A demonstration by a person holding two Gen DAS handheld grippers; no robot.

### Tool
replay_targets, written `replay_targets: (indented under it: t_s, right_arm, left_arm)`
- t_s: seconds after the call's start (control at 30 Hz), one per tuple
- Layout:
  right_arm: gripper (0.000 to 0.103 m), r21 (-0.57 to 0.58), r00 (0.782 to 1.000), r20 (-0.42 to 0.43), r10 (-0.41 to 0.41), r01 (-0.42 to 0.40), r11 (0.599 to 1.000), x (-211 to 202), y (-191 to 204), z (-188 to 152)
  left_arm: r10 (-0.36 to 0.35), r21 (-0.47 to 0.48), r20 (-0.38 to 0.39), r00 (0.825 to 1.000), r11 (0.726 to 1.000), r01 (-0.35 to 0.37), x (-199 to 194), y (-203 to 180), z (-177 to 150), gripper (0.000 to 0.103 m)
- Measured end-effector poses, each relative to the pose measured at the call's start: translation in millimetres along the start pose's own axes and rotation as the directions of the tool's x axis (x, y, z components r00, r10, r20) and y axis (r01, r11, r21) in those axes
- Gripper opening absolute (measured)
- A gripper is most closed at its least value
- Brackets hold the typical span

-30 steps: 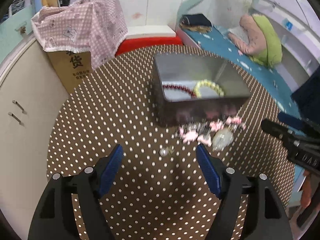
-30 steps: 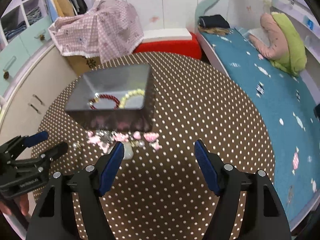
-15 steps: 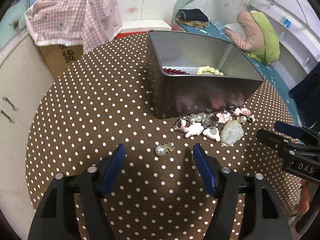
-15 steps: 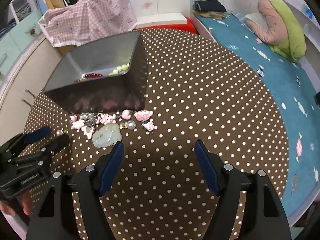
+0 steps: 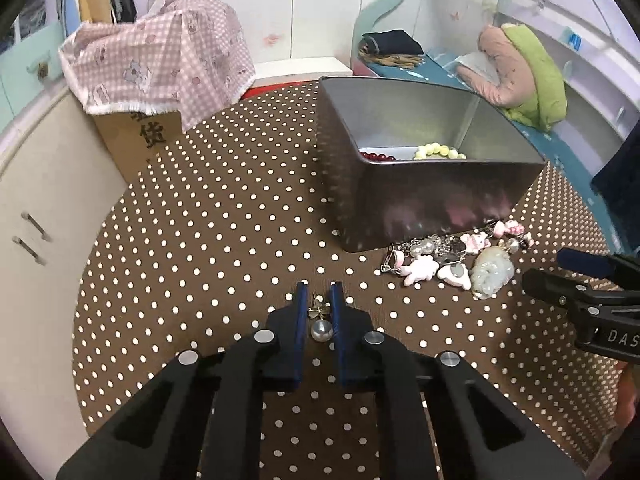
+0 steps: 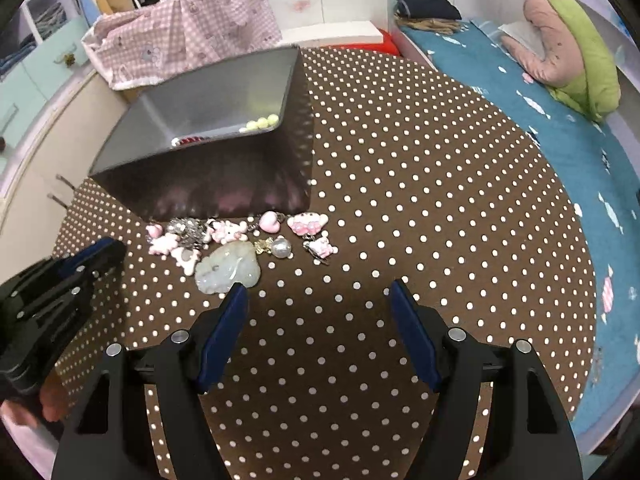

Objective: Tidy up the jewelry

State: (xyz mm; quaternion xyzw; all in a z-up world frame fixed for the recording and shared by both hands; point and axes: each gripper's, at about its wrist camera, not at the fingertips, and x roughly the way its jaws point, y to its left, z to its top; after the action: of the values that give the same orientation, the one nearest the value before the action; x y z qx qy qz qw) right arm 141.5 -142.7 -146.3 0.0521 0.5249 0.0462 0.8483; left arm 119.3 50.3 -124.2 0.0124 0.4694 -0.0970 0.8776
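A grey metal box stands on the dotted round table. It holds a red bead bracelet and a yellow-green bead bracelet. My left gripper is shut on a pearl earring at table level. A pile of pink charms, a pale jade pendant and a second pearl earring lie in front of the box. My right gripper is open and empty, its left finger next to the jade pendant.
A cardboard box under a pink checked cloth stands behind the table at left. A bed with a blue cover and a pink and green pillow runs along the right. A cream cabinet is at left.
My left gripper has moved forward and closed its jaws around the pearl earring. My right gripper has moved closer to the charm pile and stays open.
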Motion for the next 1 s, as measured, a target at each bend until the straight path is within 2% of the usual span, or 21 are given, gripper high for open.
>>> replay_targets:
  t_s: [0.2, 0.3, 0.37, 0.43, 0.5, 0.7, 0.87, 1.0]
  right_arm:
    - [0.070, -0.006, 0.998, 0.046, 0.037, -0.037, 0.999, -13, -8, -5]
    - [0.068, 0.014, 0.997, 0.062, 0.049, -0.050, 0.999, -18, -17, -4]
    - [0.056, 0.042, 0.996, 0.066, 0.067, -0.070, 0.997, -20, -24, -3]
    - [0.036, 0.070, 0.994, 0.066, 0.090, -0.095, 0.993, -19, -28, -2]
    - [0.027, 0.087, 0.994, 0.055, 0.097, -0.101, 0.991, -15, -28, -1]
    - [0.021, 0.087, 0.991, 0.042, 0.131, -0.134, 0.987, -6, -14, 6]
    - [0.021, 0.083, 0.992, 0.012, 0.123, -0.124, 0.989, 8, -1, 10]
    - [0.021, 0.087, 0.995, 0.018, 0.098, -0.099, 0.991, 15, 2, 15]
  left_arm:
    - [-0.091, -0.066, 0.017, 0.996, 0.994, 0.092, -10, 24, 3, 0.010]
    - [-0.082, -0.093, 0.059, 0.995, 0.992, 0.087, -21, 36, 10, 0.010]
    - [-0.073, -0.101, 0.083, 0.994, 0.992, 0.081, -28, 42, 16, 0.010]
    - [-0.089, -0.107, 0.099, 0.991, 0.989, 0.099, -33, 44, 20, 0.010]
    - [-0.082, -0.102, 0.112, 0.990, 0.990, 0.094, -35, 42, 24, 0.010]
    - [-0.082, -0.069, 0.099, 0.992, 0.994, 0.089, -27, 29, 27, 0.010]
    - [-0.114, -0.035, 0.073, 0.991, 0.993, 0.117, -18, 17, 24, 0.010]
    - [-0.131, -0.030, 0.053, 0.990, 0.991, 0.133, -13, 12, 21, 0.010]
